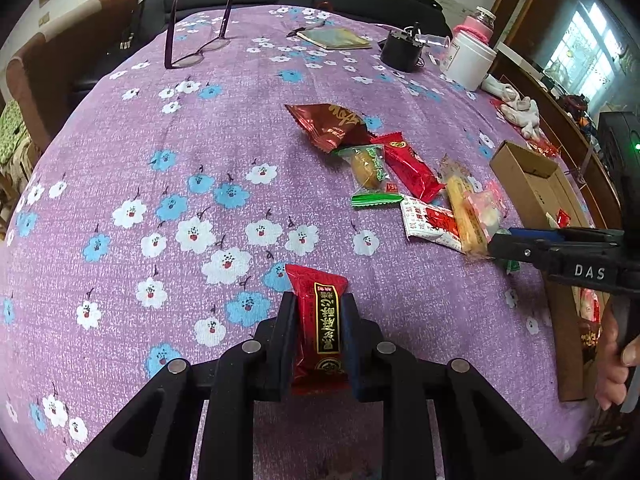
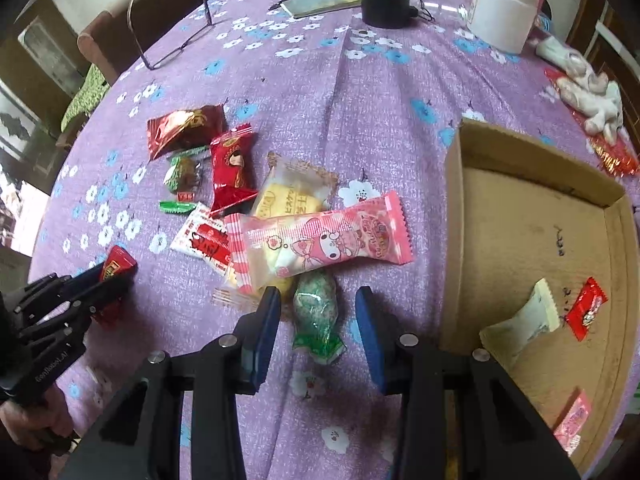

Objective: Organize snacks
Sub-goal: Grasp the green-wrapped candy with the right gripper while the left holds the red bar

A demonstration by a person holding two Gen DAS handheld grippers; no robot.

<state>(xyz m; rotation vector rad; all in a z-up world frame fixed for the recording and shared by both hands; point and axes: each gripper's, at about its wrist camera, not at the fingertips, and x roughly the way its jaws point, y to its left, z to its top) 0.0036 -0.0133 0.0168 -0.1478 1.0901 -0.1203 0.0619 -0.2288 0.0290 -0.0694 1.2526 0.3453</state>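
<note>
My left gripper [image 1: 318,304] is shut on a red snack packet [image 1: 320,320] with a black and gold label, held above the purple floral tablecloth [image 1: 160,200]; it also shows in the right wrist view [image 2: 116,265]. My right gripper [image 2: 318,300] is open, its fingers either side of a green-white wrapped candy [image 2: 316,312] lying on the cloth. Just beyond lies a pile of snacks: a pink cartoon packet [image 2: 320,240], a yellow biscuit packet [image 2: 288,200], a red packet [image 2: 232,168]. The cardboard box [image 2: 520,224] at the right holds a few snacks.
Glasses [image 1: 196,52], a notebook [image 1: 336,38], a black round device [image 1: 402,50], a white jar [image 1: 468,60] and a white cloth [image 1: 520,108] lie at the table's far side. Chairs and a sofa stand beyond the far edge.
</note>
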